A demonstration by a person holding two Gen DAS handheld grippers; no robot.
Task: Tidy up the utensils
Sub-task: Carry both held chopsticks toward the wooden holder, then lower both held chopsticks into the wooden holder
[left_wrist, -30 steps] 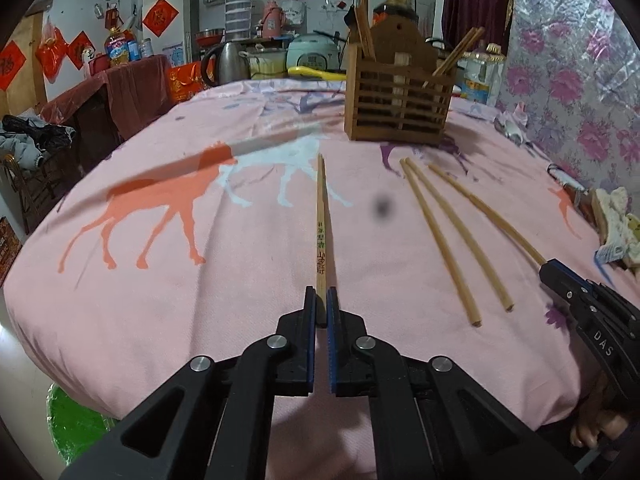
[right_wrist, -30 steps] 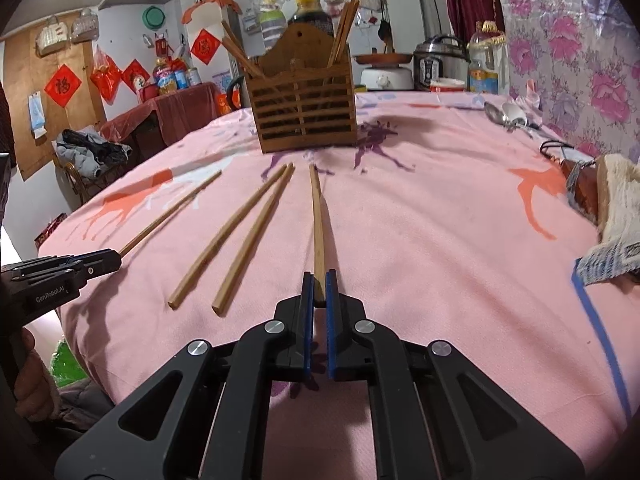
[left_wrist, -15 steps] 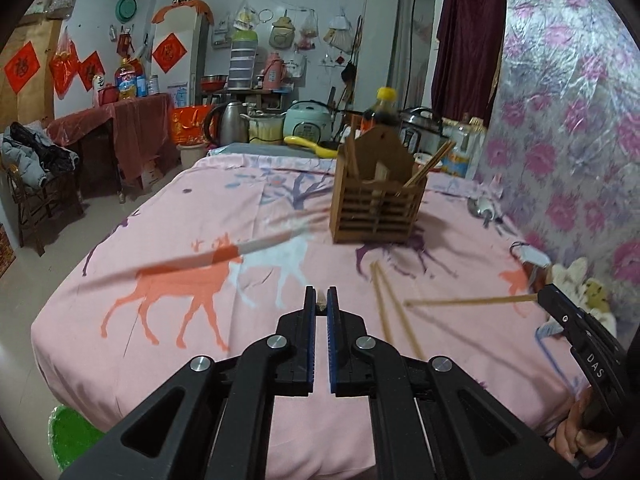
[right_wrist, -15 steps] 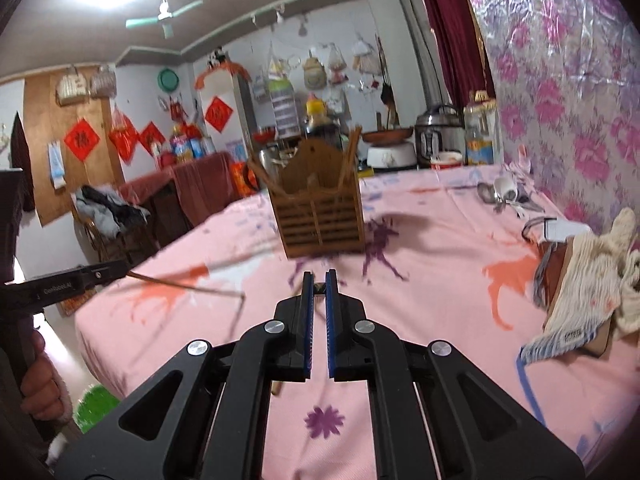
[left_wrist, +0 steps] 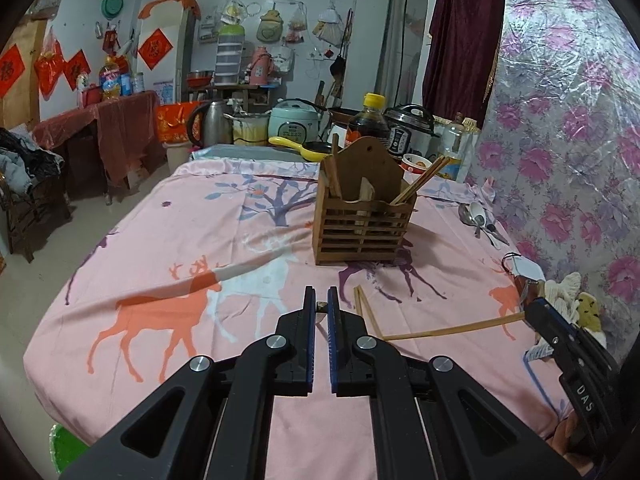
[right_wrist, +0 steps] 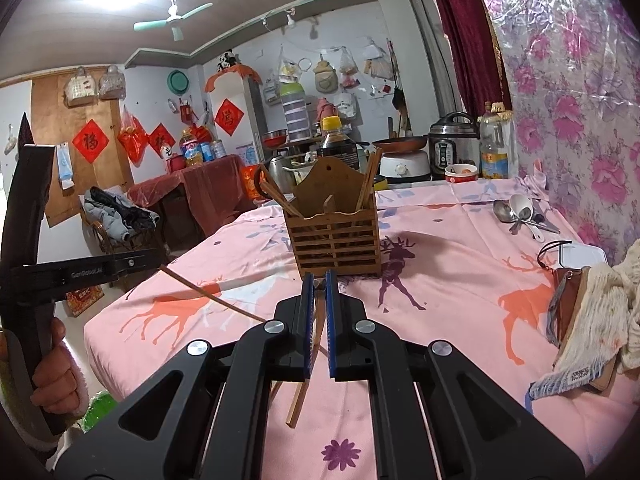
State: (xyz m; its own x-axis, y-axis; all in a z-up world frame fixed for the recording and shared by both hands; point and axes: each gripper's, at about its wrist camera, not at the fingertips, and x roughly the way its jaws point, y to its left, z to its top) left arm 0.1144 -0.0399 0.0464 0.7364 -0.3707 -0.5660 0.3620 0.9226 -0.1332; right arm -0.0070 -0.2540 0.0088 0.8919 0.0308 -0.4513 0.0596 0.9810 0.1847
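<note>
Chopsticks, wooden: one clamped by its end in the left gripper (left_wrist: 321,305), seen from the right wrist as a thin stick (right_wrist: 208,295) slanting over the cloth; one clamped in the right gripper (right_wrist: 319,280), seen from the left wrist as a pale stick (left_wrist: 452,331). Two more chopsticks (left_wrist: 365,310) lie side by side on the pink deer-print tablecloth (left_wrist: 160,264). Wooden slatted holder (left_wrist: 362,216), upright mid-table, holds several sticks. Lettering: "GenRobot.AI" on the left gripper's arm, "DAS" on the right's. Two spoons (right_wrist: 514,212) near the floral wall.
</note>
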